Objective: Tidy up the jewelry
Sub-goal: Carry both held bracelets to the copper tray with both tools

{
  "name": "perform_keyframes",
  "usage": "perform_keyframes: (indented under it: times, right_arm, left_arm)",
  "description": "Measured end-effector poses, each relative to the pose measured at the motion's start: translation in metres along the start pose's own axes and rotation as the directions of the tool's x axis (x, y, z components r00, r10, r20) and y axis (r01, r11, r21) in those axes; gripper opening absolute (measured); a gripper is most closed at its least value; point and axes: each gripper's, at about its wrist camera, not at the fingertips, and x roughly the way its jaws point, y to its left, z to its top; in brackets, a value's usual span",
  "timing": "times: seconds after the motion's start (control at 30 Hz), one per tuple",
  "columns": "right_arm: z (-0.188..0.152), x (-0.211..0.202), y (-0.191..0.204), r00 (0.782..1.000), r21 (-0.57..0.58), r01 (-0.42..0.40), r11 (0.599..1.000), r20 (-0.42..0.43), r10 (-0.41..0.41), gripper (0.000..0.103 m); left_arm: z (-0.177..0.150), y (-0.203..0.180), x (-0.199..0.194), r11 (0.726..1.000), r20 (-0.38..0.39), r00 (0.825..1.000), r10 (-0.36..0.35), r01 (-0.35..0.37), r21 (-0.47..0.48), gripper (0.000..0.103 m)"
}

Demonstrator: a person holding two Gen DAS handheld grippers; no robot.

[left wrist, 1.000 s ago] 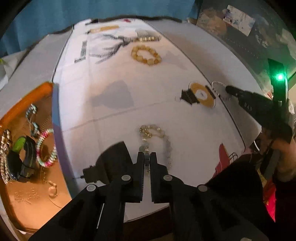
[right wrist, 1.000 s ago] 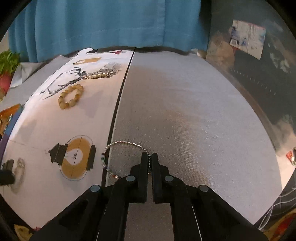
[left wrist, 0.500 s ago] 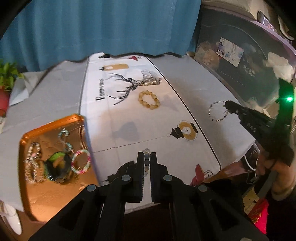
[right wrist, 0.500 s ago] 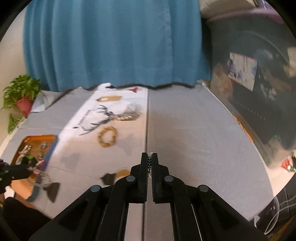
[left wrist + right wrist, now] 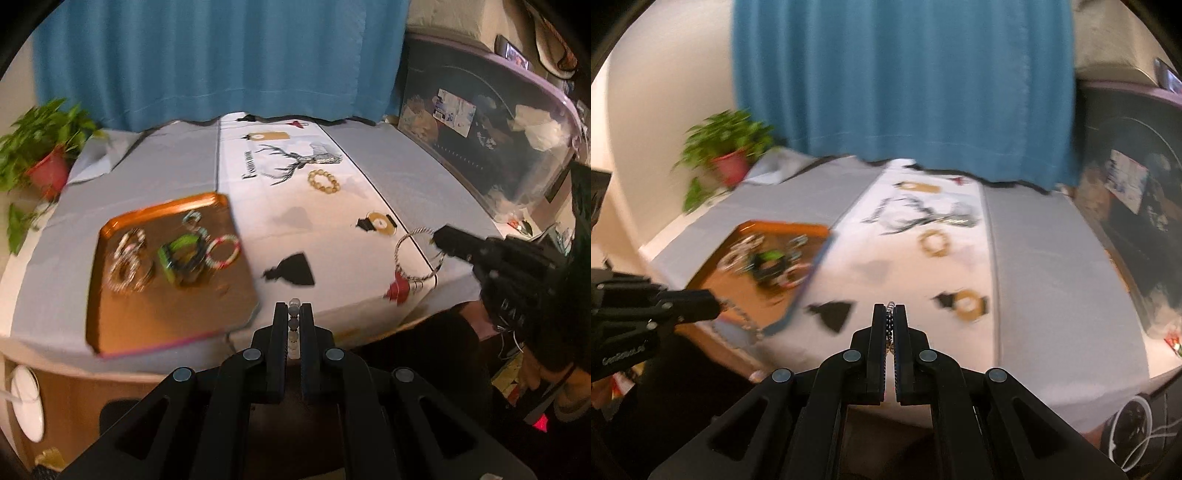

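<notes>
My left gripper (image 5: 293,309) is shut on a pale bead bracelet (image 5: 293,325), held in the air before the table's front edge. The right wrist view shows that gripper (image 5: 714,301) at the left with the bracelet (image 5: 744,319) dangling from it. My right gripper (image 5: 890,309) is shut on a thin silver bead bracelet (image 5: 889,325). In the left wrist view this ring (image 5: 400,240) hangs from the right gripper (image 5: 439,236) over the table's right front corner. An orange tray (image 5: 110,295) with several bracelets and bangles lies at the left. An amber bead bracelet (image 5: 327,191) rests on the white runner.
A white runner with a deer print (image 5: 291,162) crosses the grey tablecloth, with a pearl piece (image 5: 327,158) on it. A potted plant (image 5: 44,155) stands far left, a blue curtain (image 5: 221,59) behind. A clear storage bin (image 5: 498,140) sits at the right.
Both grippers rose and pulled back from the table, each lifting its bracelet off the cloth. The right gripper's ring went from lying flat to hanging in the air.
</notes>
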Motion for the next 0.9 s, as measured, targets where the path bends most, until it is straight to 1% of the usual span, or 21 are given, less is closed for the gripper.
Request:
perform_keyframes:
  times: [0.23,0.4,0.67,0.9]
  right_arm:
    - [-0.022,-0.022,0.06,0.996,-0.058,-0.085,0.995,-0.029,0.083,0.003]
    - [-0.032,-0.036,0.095,0.992,-0.116,-0.123,0.986,-0.044,0.119,0.003]
    - [-0.042,-0.049,0.13,0.988,-0.175,-0.148,0.973,-0.062,0.139,0.003]
    - [-0.045,-0.051,0.147,0.988,-0.206,-0.152,0.967,-0.072,0.139,0.003]
  left_arm:
    - [-0.04,0.024,-0.042,0.998,0.035,0.999,0.039,-0.037,-0.053,0.004]
    - [-0.062,0.038,-0.064,0.995,0.061,0.997,0.046,-0.04,-0.092,0.004]
    - [-0.079,0.05,-0.082,0.992,0.094,0.995,0.046,-0.035,-0.119,0.004]
    - [-0.084,0.058,-0.089,0.99,0.117,0.992,0.047,-0.031,-0.137,0.004]
